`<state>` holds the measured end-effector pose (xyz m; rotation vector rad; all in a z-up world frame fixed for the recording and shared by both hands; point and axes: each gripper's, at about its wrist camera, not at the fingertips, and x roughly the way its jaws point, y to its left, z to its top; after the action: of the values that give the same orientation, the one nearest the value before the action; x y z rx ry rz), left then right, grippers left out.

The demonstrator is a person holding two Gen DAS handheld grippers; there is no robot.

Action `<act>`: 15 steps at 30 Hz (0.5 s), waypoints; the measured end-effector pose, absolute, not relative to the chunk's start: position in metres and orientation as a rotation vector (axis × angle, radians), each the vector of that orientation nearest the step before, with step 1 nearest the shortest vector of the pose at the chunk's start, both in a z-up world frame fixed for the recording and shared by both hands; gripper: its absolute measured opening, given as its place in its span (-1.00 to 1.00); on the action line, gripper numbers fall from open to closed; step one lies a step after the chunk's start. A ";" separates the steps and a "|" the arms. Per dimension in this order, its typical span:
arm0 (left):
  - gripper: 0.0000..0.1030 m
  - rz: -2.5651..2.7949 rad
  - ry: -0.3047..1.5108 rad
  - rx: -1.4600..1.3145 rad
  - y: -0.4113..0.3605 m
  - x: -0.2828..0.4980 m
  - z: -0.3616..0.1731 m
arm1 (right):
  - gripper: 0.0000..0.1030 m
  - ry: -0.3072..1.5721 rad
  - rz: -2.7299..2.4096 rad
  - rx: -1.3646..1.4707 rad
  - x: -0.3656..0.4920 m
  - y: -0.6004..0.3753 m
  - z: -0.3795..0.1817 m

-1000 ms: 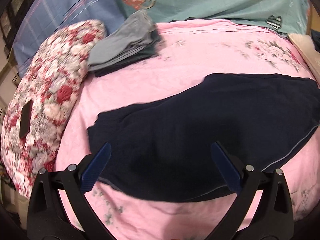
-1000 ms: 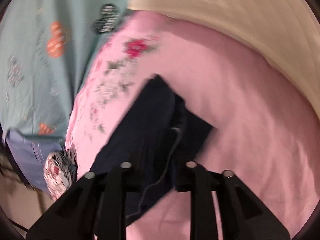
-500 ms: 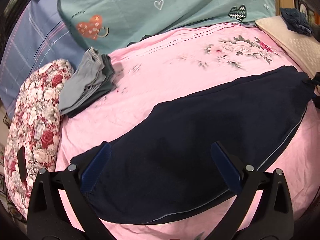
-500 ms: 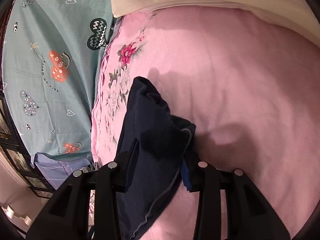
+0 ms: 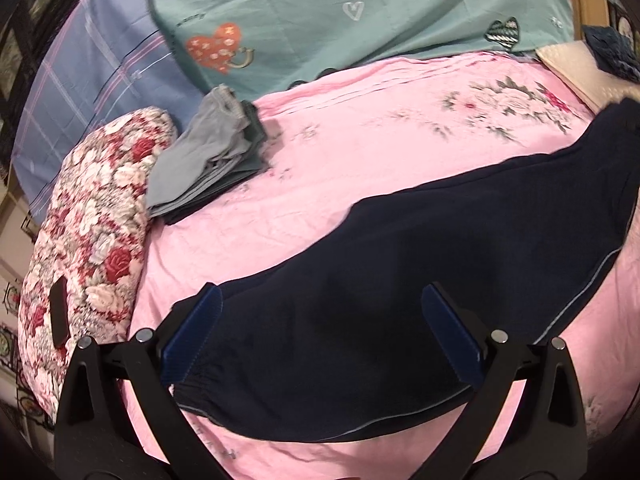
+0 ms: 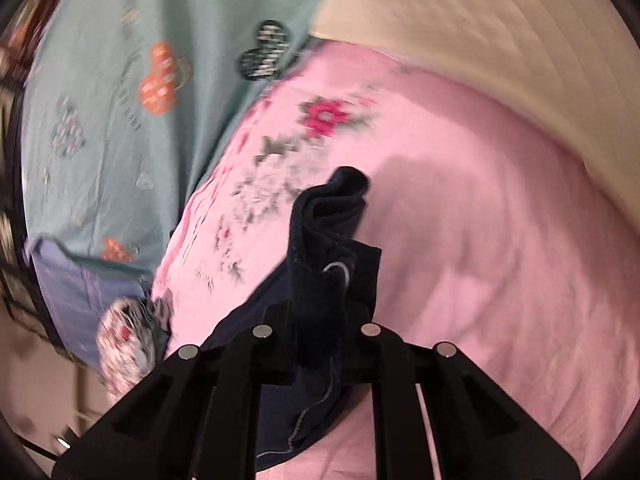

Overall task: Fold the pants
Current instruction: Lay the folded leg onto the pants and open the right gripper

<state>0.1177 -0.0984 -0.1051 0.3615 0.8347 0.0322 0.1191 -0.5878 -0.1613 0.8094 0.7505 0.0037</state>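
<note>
In the left wrist view the pants (image 5: 400,280) lie on the bed (image 5: 360,128), running between the left gripper's (image 5: 320,328) spread fingers (image 5: 192,332) and away past the right finger. A stack of folded clothes (image 5: 208,160) lies ahead of the left finger, against a rolled quilt (image 5: 92,232) further left. In the right wrist view, the right gripper's (image 6: 316,320) fingers clamp a bunched end of the pants.

- Left wrist view looks along wide-spread jaws, low over the pink sheet (image 5: 360,152), facing the teal heart cloth (image 5: 320,12).
- Right wrist view sits closer, tilted, jaws nearly together.
- Both share the navy pants (image 5: 400,300), sheet and teal cloth.
</note>
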 end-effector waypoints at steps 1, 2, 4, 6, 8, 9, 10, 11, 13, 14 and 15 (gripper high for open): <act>0.96 0.040 0.832 0.356 -0.093 0.117 -0.105 | -0.76 0.741 0.024 0.746 0.124 -0.573 -0.147; 0.96 0.051 0.830 0.346 -0.086 0.115 -0.104 | -0.76 0.732 0.047 0.680 0.128 -0.557 -0.134; 0.96 0.078 0.825 0.321 -0.070 0.111 -0.102 | -0.76 0.710 0.118 0.522 0.136 -0.510 -0.104; 0.96 0.102 0.824 0.289 -0.053 0.107 -0.101 | -0.76 0.694 0.200 0.360 0.141 -0.455 -0.082; 0.96 0.129 0.826 0.250 -0.033 0.101 -0.102 | -0.76 0.689 0.287 0.172 0.141 -0.387 -0.073; 0.96 0.141 0.830 0.234 -0.025 0.098 -0.104 | -0.76 0.691 0.314 0.121 0.141 -0.366 -0.074; 0.96 0.156 0.839 0.211 -0.012 0.094 -0.106 | -0.77 0.702 0.353 0.051 0.141 -0.334 -0.079; 0.96 0.163 0.844 0.201 -0.006 0.091 -0.108 | -0.77 0.723 0.393 -0.027 0.140 -0.299 -0.090; 0.96 0.179 0.854 0.181 0.010 0.085 -0.114 | -0.77 0.753 0.434 -0.154 0.137 -0.250 -0.114; 0.96 0.181 0.860 0.171 0.016 0.082 -0.116 | -0.77 0.781 0.455 -0.221 0.134 -0.226 -0.132; 0.96 0.179 0.865 0.162 0.021 0.080 -0.119 | -0.77 0.837 0.494 -0.277 0.131 -0.200 -0.156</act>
<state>0.0800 0.0213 -0.1194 0.1618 0.8651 0.1789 0.1307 -0.1999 -0.1556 -0.2774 0.8371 0.4945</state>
